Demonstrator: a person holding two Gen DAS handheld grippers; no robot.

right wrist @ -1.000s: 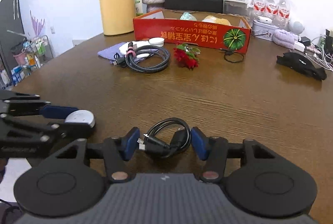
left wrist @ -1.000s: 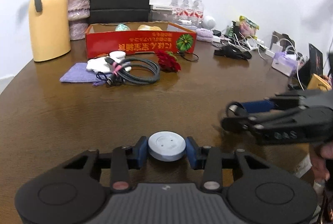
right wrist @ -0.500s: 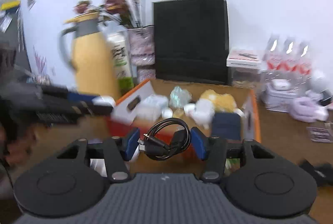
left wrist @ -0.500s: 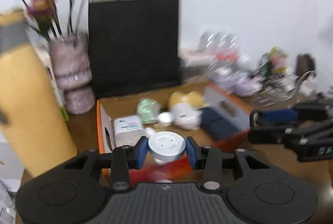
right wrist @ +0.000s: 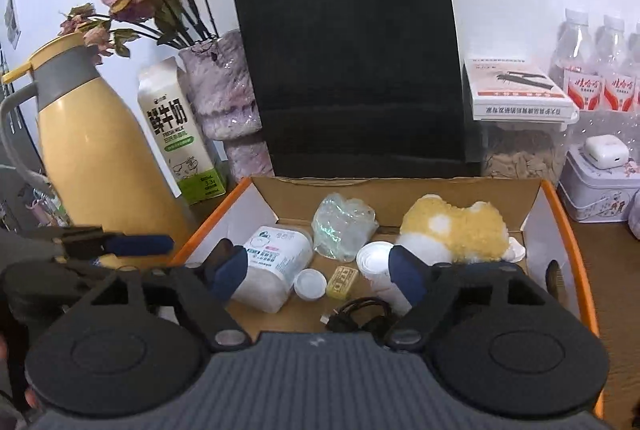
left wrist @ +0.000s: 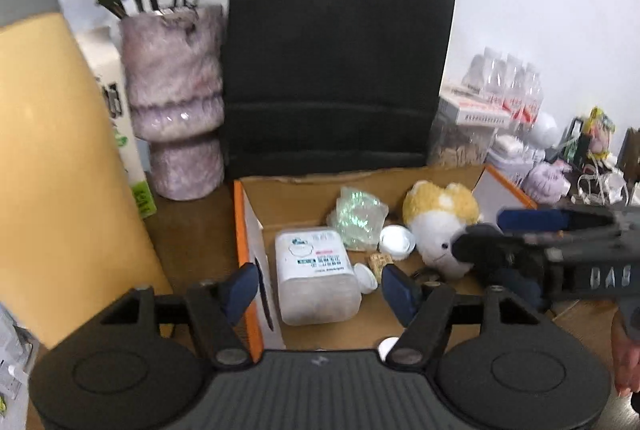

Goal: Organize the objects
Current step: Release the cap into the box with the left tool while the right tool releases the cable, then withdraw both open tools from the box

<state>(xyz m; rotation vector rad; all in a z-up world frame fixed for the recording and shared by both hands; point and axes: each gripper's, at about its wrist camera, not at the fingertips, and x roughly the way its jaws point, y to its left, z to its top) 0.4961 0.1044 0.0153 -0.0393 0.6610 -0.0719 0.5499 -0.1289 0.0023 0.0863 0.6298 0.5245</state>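
Wooden table (left wrist: 192, 238), cardboard box (right wrist: 556, 206) below both grippers: drop step. Left gripper (left wrist: 316, 288) and right gripper (right wrist: 316, 276) jaws just opened, empty; cable (right wrist: 360, 316) lies in box. Next: withdraw, fetch more.

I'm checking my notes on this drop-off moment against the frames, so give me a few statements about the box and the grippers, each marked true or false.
1. Both the left gripper and the right gripper have their jaws apart, gripping nothing. True.
2. The black cable lies on the floor of the cardboard box. True.
3. The yellow and white plush toy sits on the table outside the box. False: it is inside the box, at its right end.
4. A white paper bag stands behind the box. False: the bag is black.
5. A milk carton stands between the yellow jug and the vase. True.
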